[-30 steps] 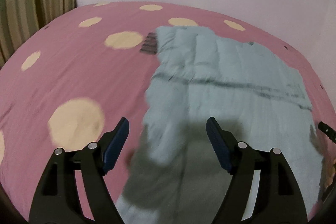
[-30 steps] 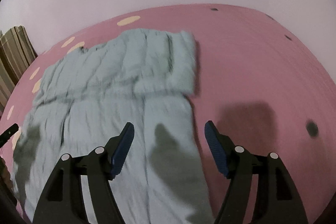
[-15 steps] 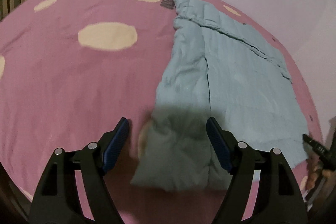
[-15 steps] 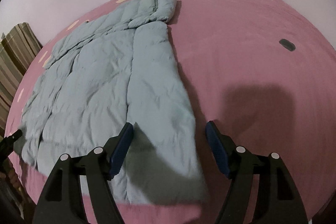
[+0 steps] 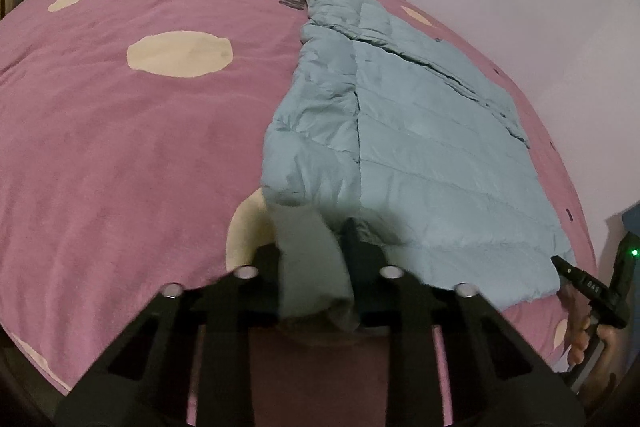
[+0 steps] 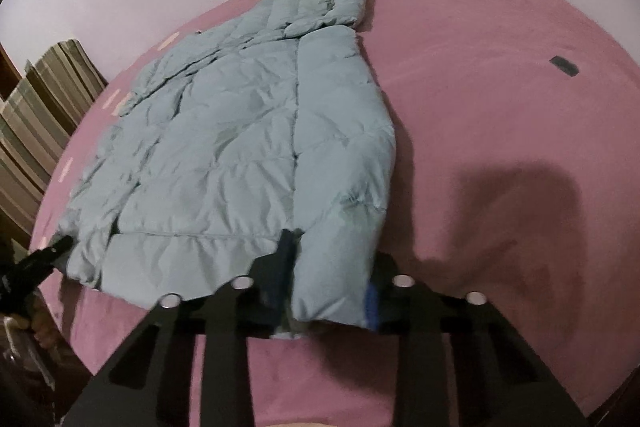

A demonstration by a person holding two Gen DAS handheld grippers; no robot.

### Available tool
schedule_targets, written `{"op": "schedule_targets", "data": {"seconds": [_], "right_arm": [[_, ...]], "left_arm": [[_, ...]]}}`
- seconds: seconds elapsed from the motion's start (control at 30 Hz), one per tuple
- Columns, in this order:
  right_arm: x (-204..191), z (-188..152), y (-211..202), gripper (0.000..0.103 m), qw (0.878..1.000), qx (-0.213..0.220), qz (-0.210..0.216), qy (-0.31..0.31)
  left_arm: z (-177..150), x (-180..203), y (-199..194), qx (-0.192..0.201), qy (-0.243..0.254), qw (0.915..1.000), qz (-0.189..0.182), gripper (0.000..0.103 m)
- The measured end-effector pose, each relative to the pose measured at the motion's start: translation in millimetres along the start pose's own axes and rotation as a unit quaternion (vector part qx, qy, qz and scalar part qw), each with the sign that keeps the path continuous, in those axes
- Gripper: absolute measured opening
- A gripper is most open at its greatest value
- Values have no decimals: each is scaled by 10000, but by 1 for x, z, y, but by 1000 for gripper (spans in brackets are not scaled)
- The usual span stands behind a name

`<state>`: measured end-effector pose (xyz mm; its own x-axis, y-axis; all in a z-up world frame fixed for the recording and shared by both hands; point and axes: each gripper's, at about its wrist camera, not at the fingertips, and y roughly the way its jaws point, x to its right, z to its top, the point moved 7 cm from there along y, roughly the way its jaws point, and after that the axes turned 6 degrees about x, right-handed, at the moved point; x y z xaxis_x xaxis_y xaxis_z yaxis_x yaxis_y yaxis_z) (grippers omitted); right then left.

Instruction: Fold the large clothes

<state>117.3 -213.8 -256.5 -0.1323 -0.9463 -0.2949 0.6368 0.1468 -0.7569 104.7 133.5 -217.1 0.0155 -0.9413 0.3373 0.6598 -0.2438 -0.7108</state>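
Gripping the jacket's [image 5: 400, 147] near hem, the left tool [image 5: 314, 267] and right tool [image 6: 328, 283] are each closing on cloth; it is lying on the bed [image 5: 120, 147]. Next likely: carrying the hem far, evenly.

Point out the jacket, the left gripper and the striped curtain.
jacket [image 6: 224, 147]: right wrist view, quilted middle panel.
left gripper [image 5: 312, 267]: left wrist view, between the fingertips, shut on the jacket's hem.
striped curtain [image 6: 36, 123]: right wrist view, middle folds.
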Motion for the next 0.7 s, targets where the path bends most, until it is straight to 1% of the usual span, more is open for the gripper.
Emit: {"op": "schedule_targets", "data": {"seconds": [0.03,0.07,0.13,0.27,0.37,0.43,0.53,0.63,0.7], "right_arm": [[-2,0,-1,20,10000,13,46,2],[-3,0,-2,17,10000,32,71,-9],[-6,2,-6,14,9999,96,100,-4],[-10,16,-18,11,9992,348,202,62],[-11,29,-28,10,9982,515,294,135],[-12,44,-33,10,9971,645,373,177],[-15,64,-32,10,9957,777,455,212],[-17,91,-28,10,9940,932,530,219],[-19,110,-22,10,9932,1024,524,196]], "left_arm": [[1,1,-2,31,-4,10000,-13,11],[1,1,-3,61,-18,10000,-17,10],[5,3,-8,150,-51,9999,-48,6],[21,10,-23,402,-44,9991,-98,5],[41,19,-36,647,3,9978,-136,4],[57,24,-41,785,17,9968,-161,4],[76,29,-40,868,8,9961,-165,4],[103,34,-29,927,-73,9955,-172,4],[121,37,-20,992,-36,9950,-120,4]]}}
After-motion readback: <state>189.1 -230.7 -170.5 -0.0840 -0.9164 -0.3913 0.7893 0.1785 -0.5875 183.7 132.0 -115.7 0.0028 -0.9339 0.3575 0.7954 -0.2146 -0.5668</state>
